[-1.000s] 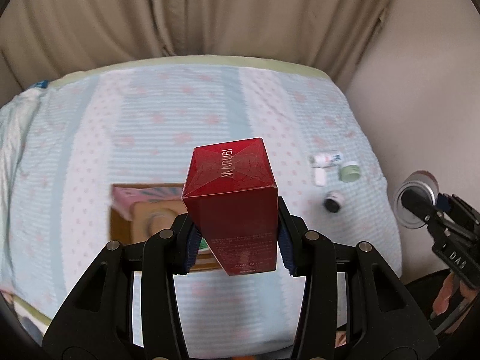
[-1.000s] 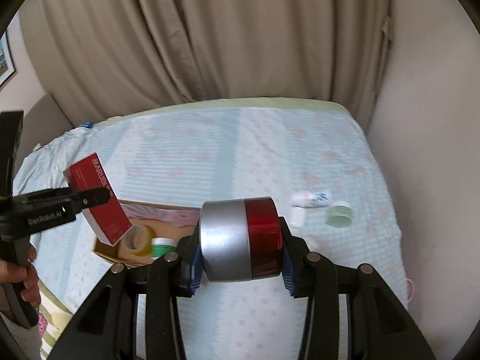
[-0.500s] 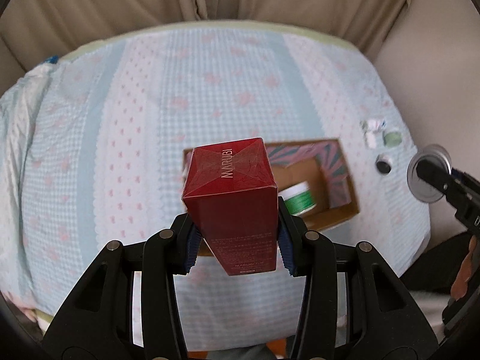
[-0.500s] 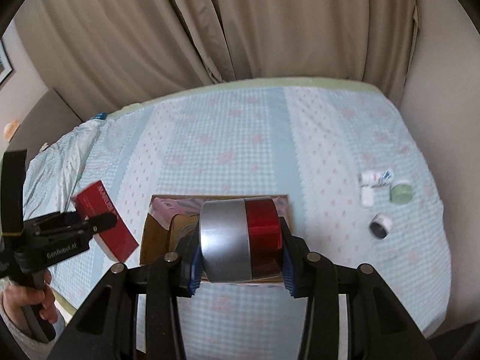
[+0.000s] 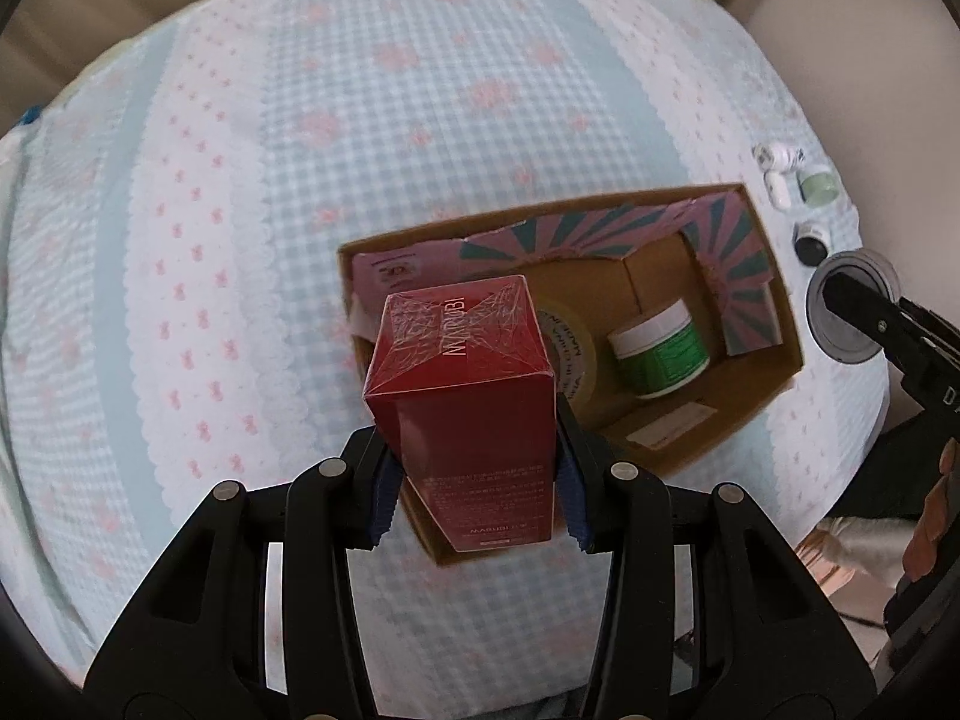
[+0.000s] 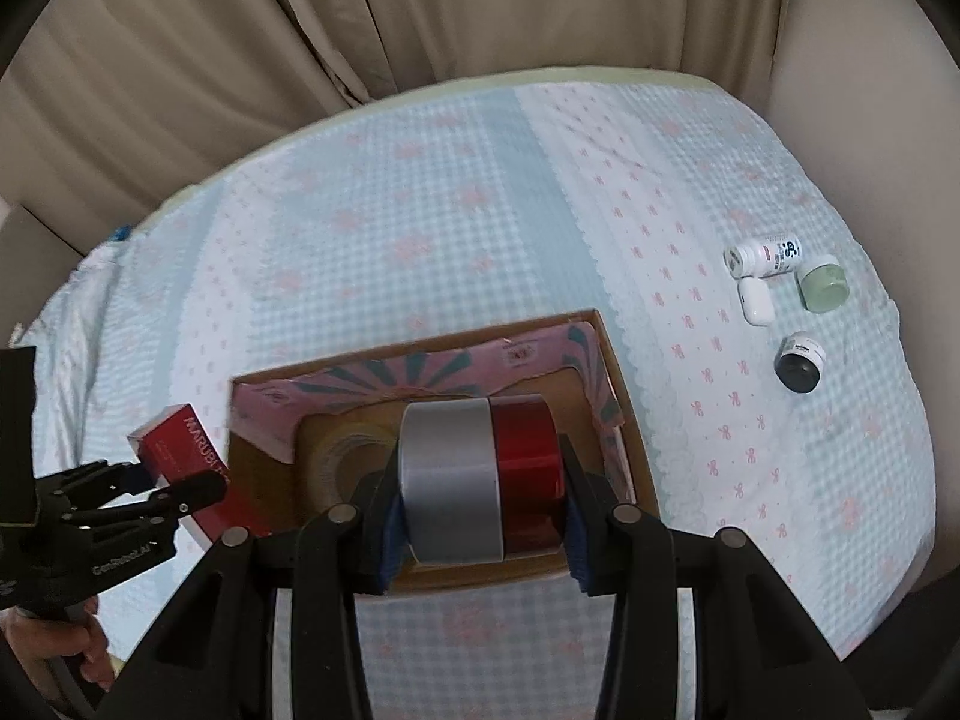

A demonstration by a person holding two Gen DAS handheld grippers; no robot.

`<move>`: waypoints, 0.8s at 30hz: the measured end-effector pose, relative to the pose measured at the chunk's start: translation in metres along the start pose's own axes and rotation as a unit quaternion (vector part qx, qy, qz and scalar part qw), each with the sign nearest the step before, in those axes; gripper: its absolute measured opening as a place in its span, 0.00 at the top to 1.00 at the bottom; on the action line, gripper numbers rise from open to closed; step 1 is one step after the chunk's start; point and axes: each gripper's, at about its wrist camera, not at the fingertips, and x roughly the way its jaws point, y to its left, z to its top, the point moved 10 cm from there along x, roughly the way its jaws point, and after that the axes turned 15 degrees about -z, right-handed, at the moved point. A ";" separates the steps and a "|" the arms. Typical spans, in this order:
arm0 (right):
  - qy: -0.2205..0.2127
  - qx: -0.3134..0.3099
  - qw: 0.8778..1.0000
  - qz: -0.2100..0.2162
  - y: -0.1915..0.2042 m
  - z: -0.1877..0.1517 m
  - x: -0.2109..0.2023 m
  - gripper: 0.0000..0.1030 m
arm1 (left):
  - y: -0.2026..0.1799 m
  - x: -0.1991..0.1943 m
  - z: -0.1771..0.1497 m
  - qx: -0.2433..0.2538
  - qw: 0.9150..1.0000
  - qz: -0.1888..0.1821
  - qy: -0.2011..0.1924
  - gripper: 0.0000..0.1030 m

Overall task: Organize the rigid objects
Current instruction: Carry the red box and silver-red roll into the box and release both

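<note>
2 grippers are up over a bed with a blue checked cover (image 5: 420,120), and each one is pinching something. the left gripper (image 5: 474,474) squeezes a tall red box (image 5: 462,396) wrapped in shiny plastic, with its blue pads pressed on the 2 long sides. the red box points down at the near left end of an open cardboard box (image 5: 774,300) that sits on the cover. the right gripper (image 6: 480,516) squeezes a roll (image 6: 480,474) that is silver on the left part and red on the right part, and this roll hangs over the near middle of the same cardboard box. in the right wrist view the red box shows at the left, just beside the left wall of the cardboard box, with the left gripper clamped on it and a bit of a hand (image 6: 66,648) under it.

inside the cardboard box there is a pink paper with dark green stripes (image 5: 600,228) along the far and right walls. a small jar with a green label and white lid (image 5: 660,348) lies on the floor of the box, and a clear tape ring (image 5: 570,348) lies to its left, partly hidden by the red box.

4 small things lie on the cover far to the right, well apart from the cardboard box: a white bottle (image 6: 762,255) on its side, a little white case (image 6: 755,299) just beside it, a pale green jar (image 6: 822,282) and a dark jar (image 6: 799,361) nearer to us. tan curtains (image 6: 420,18) hang behind the bed.
</note>
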 end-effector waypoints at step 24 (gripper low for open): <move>0.043 0.008 0.999 -0.001 0.004 0.007 0.122 0.12 | -0.008 0.068 0.010 0.066 0.996 0.006 0.051 0.00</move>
